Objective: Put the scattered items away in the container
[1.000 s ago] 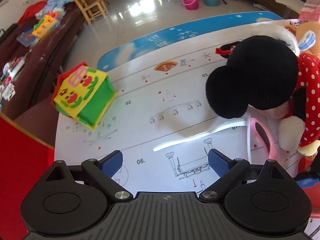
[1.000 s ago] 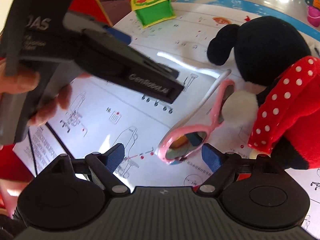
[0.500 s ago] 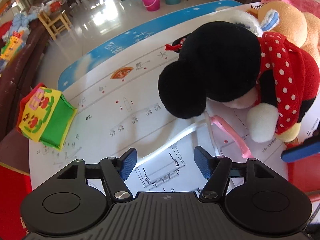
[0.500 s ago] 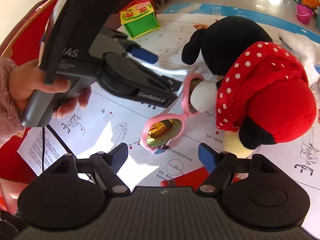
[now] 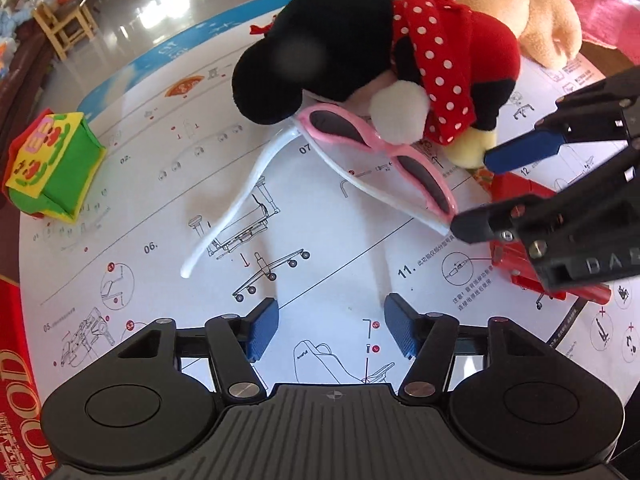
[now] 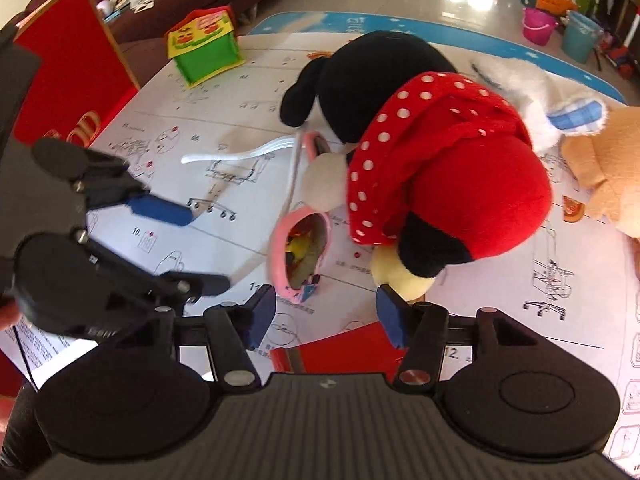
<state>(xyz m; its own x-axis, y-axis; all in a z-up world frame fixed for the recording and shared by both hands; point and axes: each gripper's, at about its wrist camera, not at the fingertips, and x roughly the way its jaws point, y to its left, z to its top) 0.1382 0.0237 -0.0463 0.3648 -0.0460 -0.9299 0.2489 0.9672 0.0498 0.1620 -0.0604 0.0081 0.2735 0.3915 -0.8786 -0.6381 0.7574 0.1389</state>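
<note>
Pink sunglasses (image 5: 380, 152) with white arms lie on a printed instruction sheet (image 5: 320, 240), pressed against a black-and-red mouse plush (image 5: 360, 52). My right gripper (image 6: 325, 318) hovers at the near lens (image 6: 304, 248). Its jaws are closing, and the pink rim sits just ahead of its left fingertip, untouched by the pads. From the left wrist view, the right gripper (image 5: 472, 192) comes in from the right at the glasses' end. My left gripper (image 5: 331, 330) is also closing, with only paper between its blue pads.
A green and yellow toy house (image 5: 48, 168) stands at the sheet's far left. Behind the mouse lies a tan bear plush (image 5: 520, 12). A red box with gold lettering (image 6: 72, 72) borders the left side. A flat red item (image 6: 340, 352) lies under my right gripper.
Both grippers' jaws have narrowed. The left view has swung right, so the sunglasses and the right gripper now fill it. The right gripper has closed in on the near lens.
</note>
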